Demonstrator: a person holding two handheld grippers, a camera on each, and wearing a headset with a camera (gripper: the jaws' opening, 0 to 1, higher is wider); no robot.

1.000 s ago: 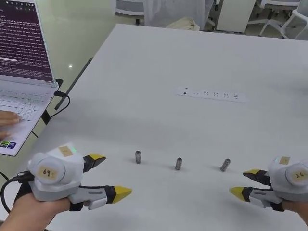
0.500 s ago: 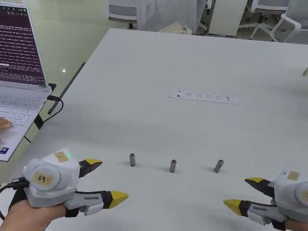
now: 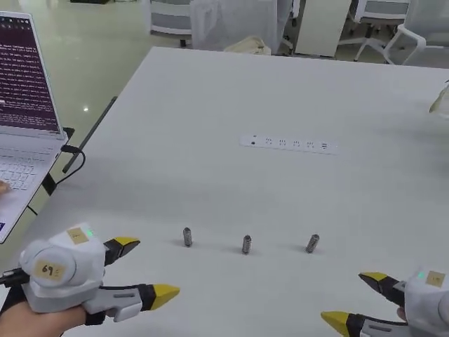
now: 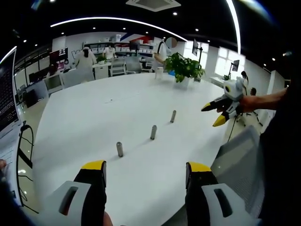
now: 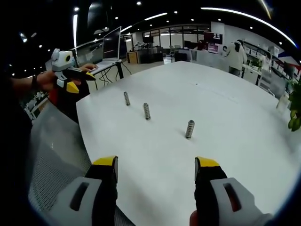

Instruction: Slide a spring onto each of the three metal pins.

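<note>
Three short metal pins stand in a row on the white table, each with a spring around it: the left spring (image 3: 187, 236), the middle spring (image 3: 246, 244) and the right spring (image 3: 312, 243), which leans a little. My left gripper (image 3: 147, 269) is open near the table's front edge, left of the row and holding nothing. My right gripper (image 3: 356, 300) is open at the lower right, short of the right spring. In the left gripper view the jaws (image 4: 146, 167) frame the three springs (image 4: 153, 132). The right gripper view has the springs (image 5: 146, 111) beyond its yellow tips (image 5: 156, 162).
An open laptop (image 3: 21, 91) sits off the table's left edge, with a black cable (image 3: 74, 158) beside it. A white power strip (image 3: 287, 144) lies mid-table, beyond the springs. A mesh chair (image 5: 51, 155) is by the near edge. Office chairs stand at the far end.
The head view has shifted, so the whole scene sits lower and more to the left. My right gripper has drawn back toward me, away from the right spring. The springs stay put.
</note>
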